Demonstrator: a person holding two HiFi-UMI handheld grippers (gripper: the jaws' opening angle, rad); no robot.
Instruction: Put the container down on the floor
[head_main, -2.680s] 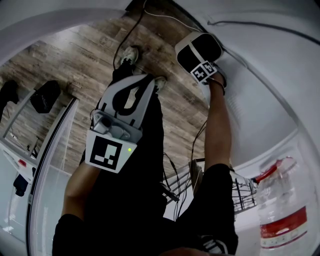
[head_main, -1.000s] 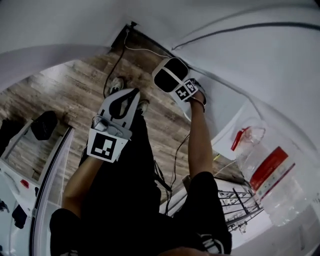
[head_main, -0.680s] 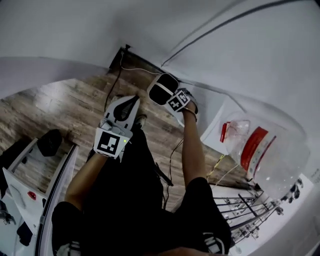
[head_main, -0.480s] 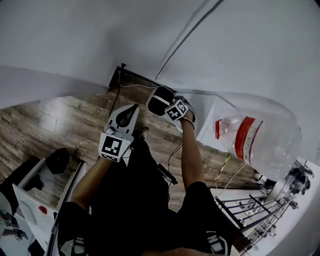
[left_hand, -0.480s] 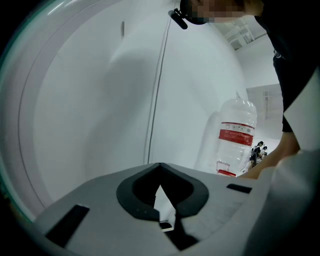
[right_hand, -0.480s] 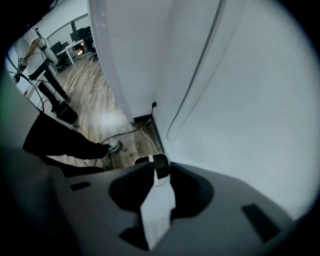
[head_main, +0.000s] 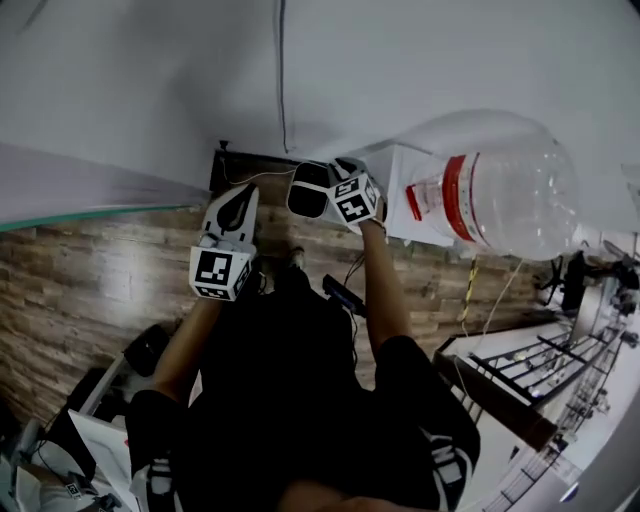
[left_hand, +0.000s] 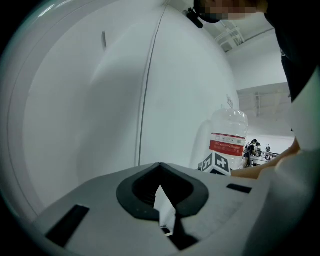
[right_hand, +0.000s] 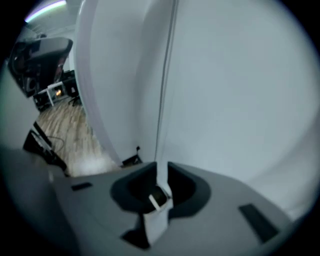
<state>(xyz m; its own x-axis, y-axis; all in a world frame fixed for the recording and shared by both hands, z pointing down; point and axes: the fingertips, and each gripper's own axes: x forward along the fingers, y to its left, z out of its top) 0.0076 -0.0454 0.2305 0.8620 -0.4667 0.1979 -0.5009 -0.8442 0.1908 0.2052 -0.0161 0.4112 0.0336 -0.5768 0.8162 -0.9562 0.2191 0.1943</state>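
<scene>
A person looks steeply down past their own dark clothing at a wood-plank floor (head_main: 90, 280) that meets a white wall (head_main: 150, 80).

The left gripper (head_main: 238, 197) and right gripper (head_main: 303, 195) are held out side by side toward the wall. In each gripper view the jaws are together with nothing between them.

The container – a large clear water jug (head_main: 500, 185) with a red label and red cap – sits well off to the right of the right gripper, raised above the floor against a white box (head_main: 398, 165). What bears it cannot be made out. Neither gripper touches it.

The task looks to be at the reaching stage, with no grasp made. The next move likely calls for turning right, parting the jaws and gripping near the jug's neck – then lowering its bulk to the planks.
</scene>
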